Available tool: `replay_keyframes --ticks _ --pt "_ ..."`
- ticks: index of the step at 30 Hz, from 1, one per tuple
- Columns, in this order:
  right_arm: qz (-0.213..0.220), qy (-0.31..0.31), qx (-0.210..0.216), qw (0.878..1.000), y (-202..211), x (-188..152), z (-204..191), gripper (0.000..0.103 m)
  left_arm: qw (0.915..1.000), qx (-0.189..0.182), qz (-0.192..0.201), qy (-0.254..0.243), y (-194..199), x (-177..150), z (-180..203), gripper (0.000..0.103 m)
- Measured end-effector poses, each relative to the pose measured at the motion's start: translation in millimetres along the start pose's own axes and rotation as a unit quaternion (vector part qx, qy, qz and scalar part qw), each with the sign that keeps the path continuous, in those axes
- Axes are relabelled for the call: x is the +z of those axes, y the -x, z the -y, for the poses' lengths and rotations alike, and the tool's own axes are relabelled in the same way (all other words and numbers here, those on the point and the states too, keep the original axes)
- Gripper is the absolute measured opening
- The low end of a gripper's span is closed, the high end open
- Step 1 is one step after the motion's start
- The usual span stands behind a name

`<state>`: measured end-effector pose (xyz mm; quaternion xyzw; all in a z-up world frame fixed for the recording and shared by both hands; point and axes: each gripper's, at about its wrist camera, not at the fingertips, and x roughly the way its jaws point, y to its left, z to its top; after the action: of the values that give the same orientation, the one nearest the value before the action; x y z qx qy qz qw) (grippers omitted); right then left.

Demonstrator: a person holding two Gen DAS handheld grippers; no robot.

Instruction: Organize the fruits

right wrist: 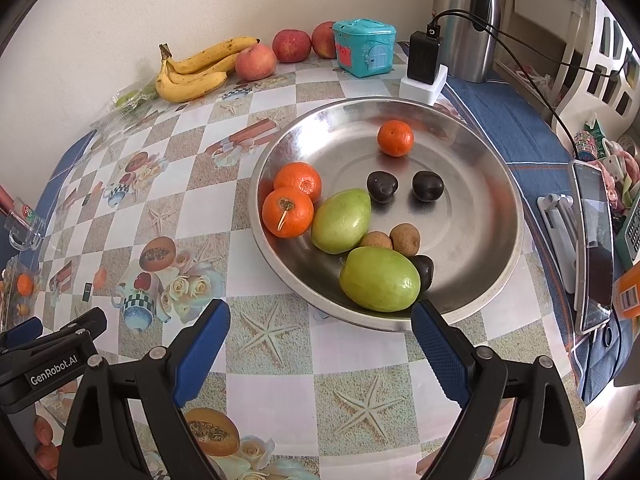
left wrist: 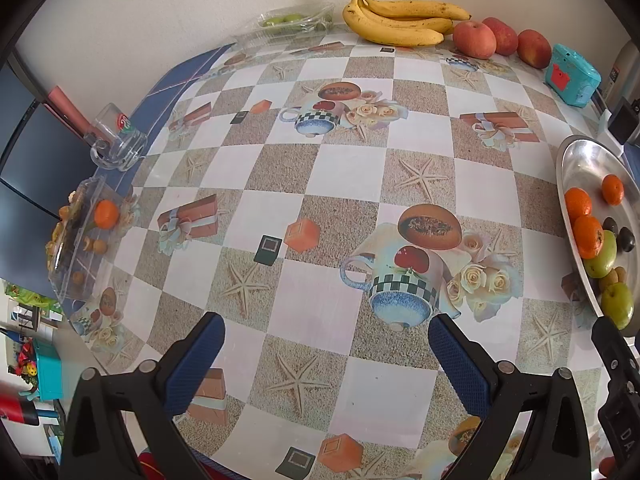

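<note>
A round metal plate [right wrist: 480, 148] holds three oranges [right wrist: 287, 212], two green fruits [right wrist: 380, 279], several dark ones [right wrist: 382, 186] and two small brown ones [right wrist: 405, 238]. My right gripper [right wrist: 320, 322] hangs open just in front of the plate's near rim, empty. My left gripper [left wrist: 326, 338] stands open over the bare patterned tablecloth, empty, with the plate [left wrist: 580, 164] at its right. At the back by the wall lie a bunch of bananas [left wrist: 394, 20] and three red apples [left wrist: 474, 40]. One more orange [left wrist: 106, 214] sits in a clear tray [left wrist: 76, 276] at the left edge.
A teal toy house [right wrist: 364, 48], a black charger on a white block [right wrist: 424, 68] and a steel flask [right wrist: 468, 20] stand behind the plate. A phone on a stand [right wrist: 592, 244] is at the right. A glass mug [left wrist: 116, 138] and clear packaging [left wrist: 292, 22] lie left and back.
</note>
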<state>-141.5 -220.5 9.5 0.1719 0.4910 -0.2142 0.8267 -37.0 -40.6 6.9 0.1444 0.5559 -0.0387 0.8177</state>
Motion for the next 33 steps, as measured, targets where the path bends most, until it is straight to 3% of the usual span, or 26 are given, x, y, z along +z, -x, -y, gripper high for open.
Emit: replay_keyframes --ticks 33 --pt "-0.004 -0.002 -0.001 1.000 -1.9 -2.1 0.9 0.092 1.0000 0.004 -0.006 0.002 -2.8 -0.9 -2.1 0.103"
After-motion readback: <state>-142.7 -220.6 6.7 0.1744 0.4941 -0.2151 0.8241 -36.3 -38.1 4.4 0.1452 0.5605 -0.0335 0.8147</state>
